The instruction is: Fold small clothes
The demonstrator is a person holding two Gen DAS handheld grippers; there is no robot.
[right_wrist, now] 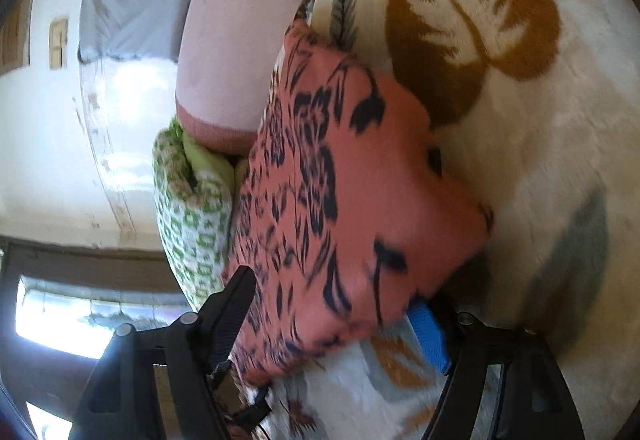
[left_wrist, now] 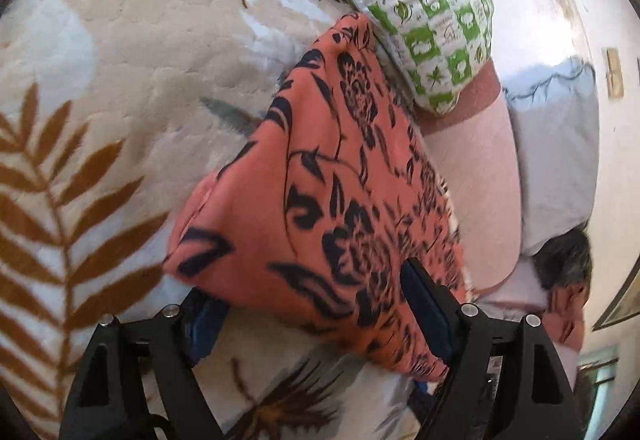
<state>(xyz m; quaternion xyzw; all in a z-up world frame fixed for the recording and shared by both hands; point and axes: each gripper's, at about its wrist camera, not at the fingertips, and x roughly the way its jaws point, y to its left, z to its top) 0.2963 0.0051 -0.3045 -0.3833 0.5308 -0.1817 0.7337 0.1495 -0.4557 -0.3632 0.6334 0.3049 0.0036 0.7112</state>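
The coral floral garment (left_wrist: 320, 176) lies folded on the leaf-print blanket (left_wrist: 120, 60), at twelve o'clock from both tools. The left gripper (left_wrist: 316, 304) and right gripper (right_wrist: 336, 304) straddle it wide, pads apparently not pressing. Soft, light, floppy; best pinched at corners.

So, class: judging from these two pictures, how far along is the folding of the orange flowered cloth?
Done: the orange flowered cloth already looks folded into a compact, thick wedge lying on the leaf-print blanket, against the green checked pillow. In hand: both the left tongs and right tongs straddle it with jaws wide; whether they grip is unclear. Left: release it. No other clothes show.
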